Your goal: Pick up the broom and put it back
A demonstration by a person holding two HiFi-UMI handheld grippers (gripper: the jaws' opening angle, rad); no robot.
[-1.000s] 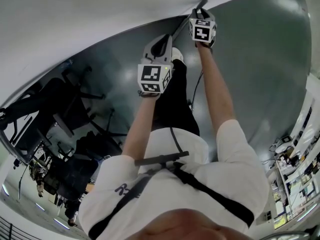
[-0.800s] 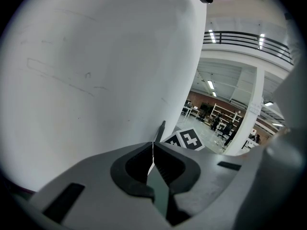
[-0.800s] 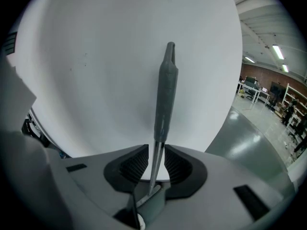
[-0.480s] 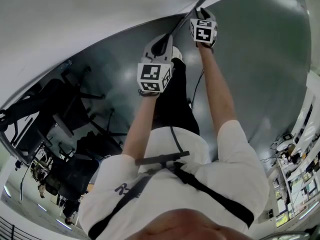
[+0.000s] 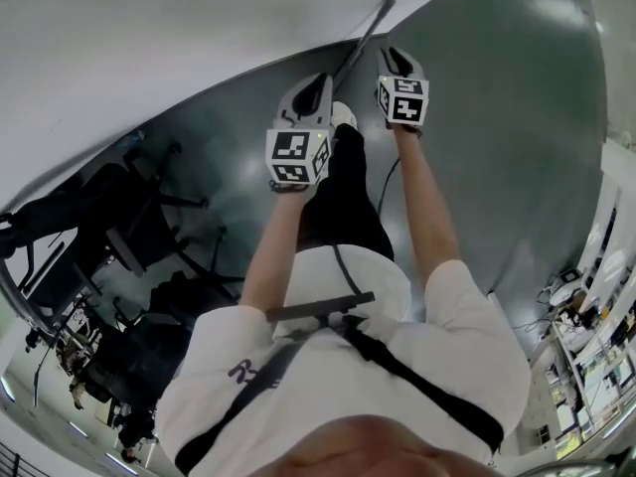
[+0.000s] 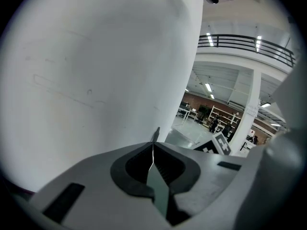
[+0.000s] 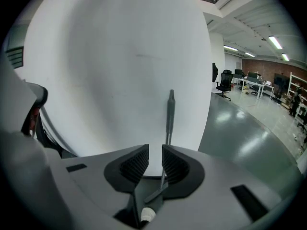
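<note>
The broom's thin handle (image 5: 364, 36) slants up against the white wall (image 5: 199, 48), metal below and a dark grip at its tip. My left gripper (image 5: 320, 79) sits at the handle's lower end. In the left gripper view its jaws (image 6: 152, 150) are shut, with the rod lying along their seam and the dark tip (image 6: 156, 134) poking out ahead. My right gripper (image 5: 391, 56) hangs just right of the handle. In the right gripper view its jaws (image 7: 155, 159) stand apart with white wall showing between them, and the handle (image 7: 170, 109) passes behind the right-hand pad. The broom head is hidden.
Dark green glossy floor (image 5: 497, 117) spreads to the right of the wall. Black office chairs (image 5: 129, 217) crowd the left. Desks with clutter (image 5: 586, 356) line the far right. The person's white shoe (image 5: 343, 115) stands below the grippers.
Both grippers have lifted. The right one has drawn back toward the body, away from the wall. The handle's tip has shifted a little left along the wall.
</note>
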